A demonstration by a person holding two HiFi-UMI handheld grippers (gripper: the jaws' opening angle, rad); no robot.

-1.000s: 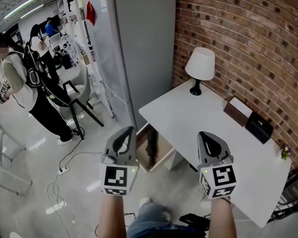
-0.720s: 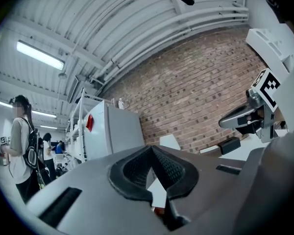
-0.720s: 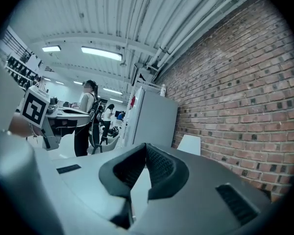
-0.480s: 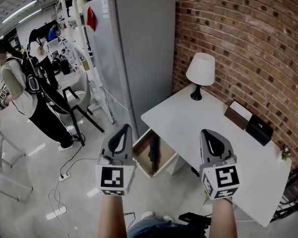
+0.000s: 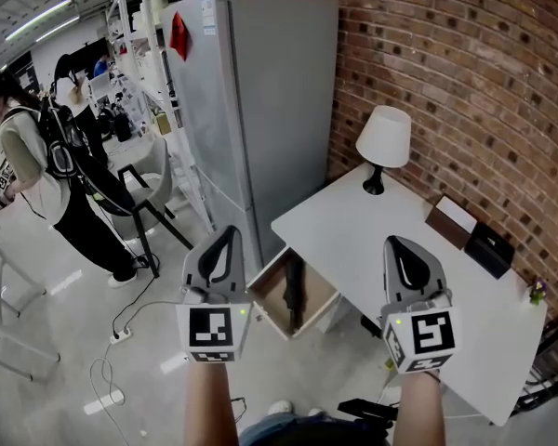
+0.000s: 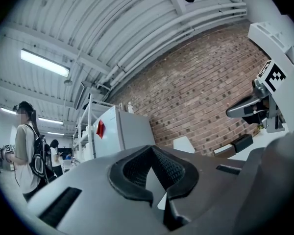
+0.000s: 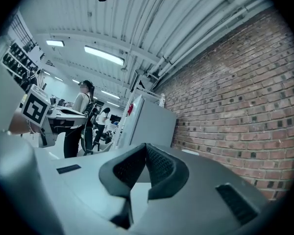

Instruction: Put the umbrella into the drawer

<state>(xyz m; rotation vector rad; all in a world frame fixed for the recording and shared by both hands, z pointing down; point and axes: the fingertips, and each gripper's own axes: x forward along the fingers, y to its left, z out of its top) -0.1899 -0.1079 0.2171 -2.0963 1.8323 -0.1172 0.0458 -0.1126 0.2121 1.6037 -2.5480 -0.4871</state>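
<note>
Careful: with the umbrella (image 5: pixel 293 291) lying in the open drawer (image 5: pixel 266 305) at the desk's (image 5: pixel 353 221) left edge, and your left tongs (image 5: pixel 227 238) and right tongs (image 5: pixel 405 249) both pinched together on nothing, a skewed shove could jam the drawer on it.

The wall (image 5: pixel 465 72) is rough brick, the table (image 5: pixel 353 230) smooth matt white, the drawer (image 5: pixel 318 292) pale wood.
</note>
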